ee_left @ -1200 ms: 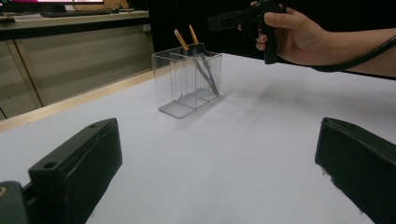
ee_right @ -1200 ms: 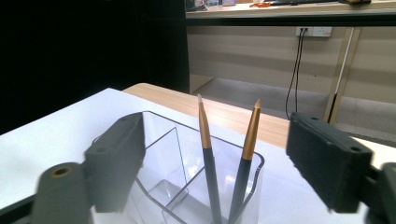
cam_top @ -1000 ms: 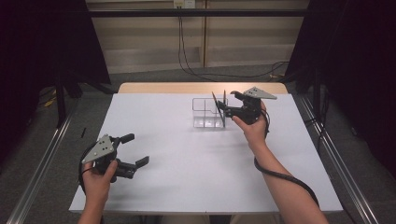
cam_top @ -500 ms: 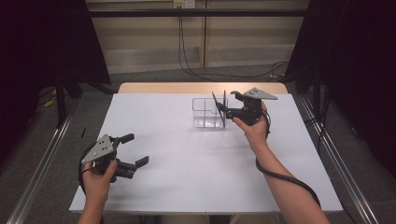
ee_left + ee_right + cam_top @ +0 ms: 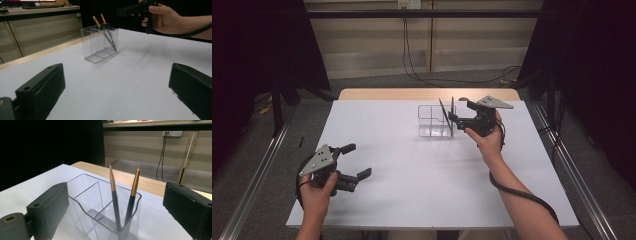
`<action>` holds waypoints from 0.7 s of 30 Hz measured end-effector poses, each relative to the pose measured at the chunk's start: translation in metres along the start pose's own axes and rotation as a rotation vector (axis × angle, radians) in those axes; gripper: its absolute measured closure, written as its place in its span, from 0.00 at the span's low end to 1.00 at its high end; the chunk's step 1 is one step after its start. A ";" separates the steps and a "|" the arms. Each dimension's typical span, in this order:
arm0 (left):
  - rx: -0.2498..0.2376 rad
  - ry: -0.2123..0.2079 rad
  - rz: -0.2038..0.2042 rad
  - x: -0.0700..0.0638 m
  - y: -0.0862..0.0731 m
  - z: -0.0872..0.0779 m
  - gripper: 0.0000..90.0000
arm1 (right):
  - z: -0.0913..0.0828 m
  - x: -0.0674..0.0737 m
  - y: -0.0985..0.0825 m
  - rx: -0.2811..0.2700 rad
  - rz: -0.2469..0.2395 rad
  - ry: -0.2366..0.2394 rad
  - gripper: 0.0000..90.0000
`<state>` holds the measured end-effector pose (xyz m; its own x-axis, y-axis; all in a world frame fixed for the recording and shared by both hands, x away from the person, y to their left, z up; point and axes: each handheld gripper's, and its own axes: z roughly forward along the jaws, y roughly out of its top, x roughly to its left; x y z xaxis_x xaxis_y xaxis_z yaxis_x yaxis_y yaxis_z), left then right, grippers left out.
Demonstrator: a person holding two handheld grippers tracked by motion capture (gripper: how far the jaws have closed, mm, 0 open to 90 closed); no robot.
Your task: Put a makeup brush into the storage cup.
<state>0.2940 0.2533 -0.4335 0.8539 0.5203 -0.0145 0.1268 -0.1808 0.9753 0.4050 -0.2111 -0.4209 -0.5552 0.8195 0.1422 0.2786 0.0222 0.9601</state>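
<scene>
Pens: two, black with gold tops, upright in clear holder. Right hand-held gripper spread wide beside them, empty; left hand-held gripper likewise.

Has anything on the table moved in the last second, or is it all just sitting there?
Nothing visibly changed. The right gripper hovers open at the clear holder with its two pens, and the left gripper stays open above the near left of the white table.
</scene>
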 end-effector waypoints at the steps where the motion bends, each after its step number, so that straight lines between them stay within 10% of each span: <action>1: -0.001 0.000 0.000 0.000 0.000 0.000 0.01 | -0.001 0.000 0.000 0.003 -0.001 -0.002 0.07; 21: 0.002 -0.011 0.002 0.001 0.001 0.006 0.01 | -0.013 0.004 -0.011 0.012 -0.016 0.017 0.06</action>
<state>0.2980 0.2492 -0.4341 0.8598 0.5104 -0.0155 0.1264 -0.1833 0.9749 0.3895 -0.2161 -0.4273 -0.5727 0.8093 0.1305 0.2786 0.0424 0.9595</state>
